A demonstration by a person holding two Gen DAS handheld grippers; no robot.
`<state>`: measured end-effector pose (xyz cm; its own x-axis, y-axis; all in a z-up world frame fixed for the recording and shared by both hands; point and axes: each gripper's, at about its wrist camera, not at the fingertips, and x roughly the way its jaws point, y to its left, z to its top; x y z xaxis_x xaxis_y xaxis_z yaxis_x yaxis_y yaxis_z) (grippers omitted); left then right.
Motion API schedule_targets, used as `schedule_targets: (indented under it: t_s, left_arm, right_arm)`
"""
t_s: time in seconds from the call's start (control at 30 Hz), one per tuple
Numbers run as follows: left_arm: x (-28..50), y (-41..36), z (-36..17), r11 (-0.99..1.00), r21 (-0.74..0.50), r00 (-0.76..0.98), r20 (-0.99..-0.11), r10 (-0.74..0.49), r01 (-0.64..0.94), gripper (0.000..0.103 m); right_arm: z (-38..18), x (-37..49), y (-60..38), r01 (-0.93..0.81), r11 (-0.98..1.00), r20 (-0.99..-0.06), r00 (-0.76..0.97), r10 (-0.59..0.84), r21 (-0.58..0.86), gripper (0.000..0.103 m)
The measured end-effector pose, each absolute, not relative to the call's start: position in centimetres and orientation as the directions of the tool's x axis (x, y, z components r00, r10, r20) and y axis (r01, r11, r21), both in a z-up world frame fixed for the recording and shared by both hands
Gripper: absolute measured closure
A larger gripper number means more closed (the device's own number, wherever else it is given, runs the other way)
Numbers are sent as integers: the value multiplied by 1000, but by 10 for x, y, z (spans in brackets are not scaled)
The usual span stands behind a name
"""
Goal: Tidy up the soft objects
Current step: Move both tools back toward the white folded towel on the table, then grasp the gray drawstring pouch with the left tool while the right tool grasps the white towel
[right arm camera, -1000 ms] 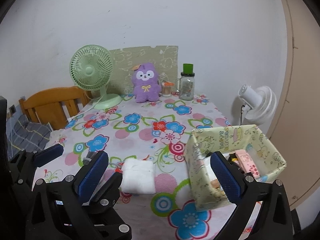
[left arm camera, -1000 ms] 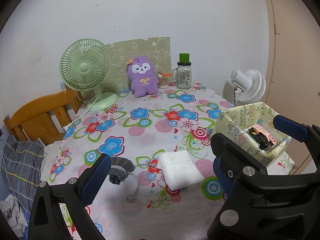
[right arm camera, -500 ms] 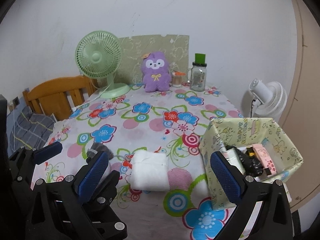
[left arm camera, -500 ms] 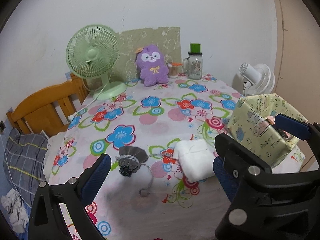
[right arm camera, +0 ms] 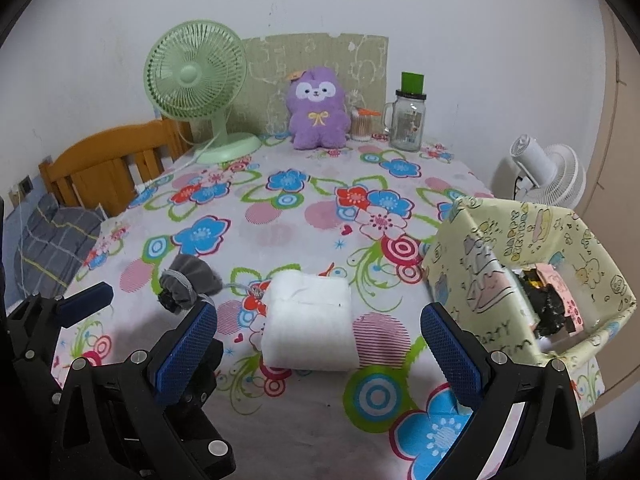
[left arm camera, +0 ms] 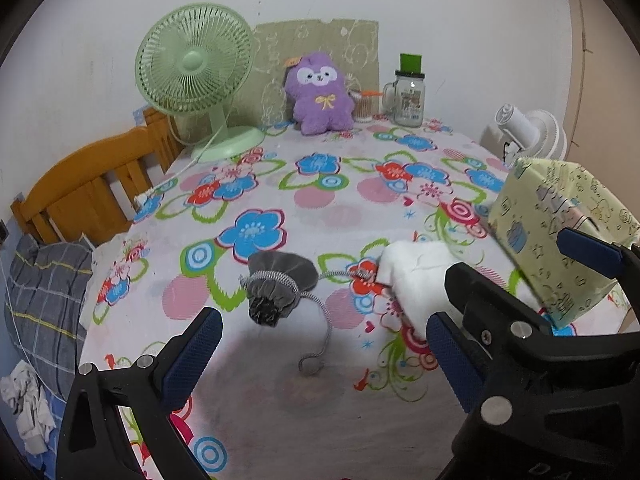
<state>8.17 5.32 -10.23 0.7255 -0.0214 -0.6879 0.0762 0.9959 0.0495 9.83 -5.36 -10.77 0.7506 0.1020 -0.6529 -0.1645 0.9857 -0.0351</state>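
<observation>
A grey drawstring pouch (left arm camera: 278,286) lies on the flowered tablecloth, its cord trailing toward me; it also shows in the right wrist view (right arm camera: 188,280). A folded white cloth (right arm camera: 308,326) lies to its right, partly hidden in the left wrist view (left arm camera: 416,276). A patterned yellow box (right arm camera: 524,276) with items inside stands at the right. A purple plush toy (left arm camera: 320,94) sits at the back. My left gripper (left arm camera: 320,352) is open and empty, just short of the pouch. My right gripper (right arm camera: 320,348) is open and empty, around the near end of the white cloth.
A green desk fan (left arm camera: 196,72) and a glass jar with a green lid (left arm camera: 408,96) stand at the back. A wooden bed frame (left arm camera: 92,184) and grey plaid bedding (left arm camera: 44,292) lie left of the table. A white fan (right arm camera: 544,176) stands beyond the right edge.
Both grippers have moved down and forward toward the table. The pouch and white cloth now lie closer to the fingertips. Both stay open.
</observation>
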Motion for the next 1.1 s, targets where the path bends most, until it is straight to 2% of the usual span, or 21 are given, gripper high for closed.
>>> schedule_targets:
  t_s: [1.0, 1.07, 1.1]
  left_arm:
    - [121, 72, -151, 997, 59, 631, -775, 17, 45, 0]
    - [123, 73, -153, 997, 61, 627, -779, 22, 41, 0]
    - [124, 73, -154, 997, 62, 625, -780, 24, 39, 0]
  right_arm:
    - [-170, 159, -47, -134, 991, -801, 595, 73, -9, 0]
    - [-172, 161, -47, -136, 991, -801, 593, 77, -6, 2]
    - [-173, 162, -46, -144, 990, -803, 589, 88, 2, 7]
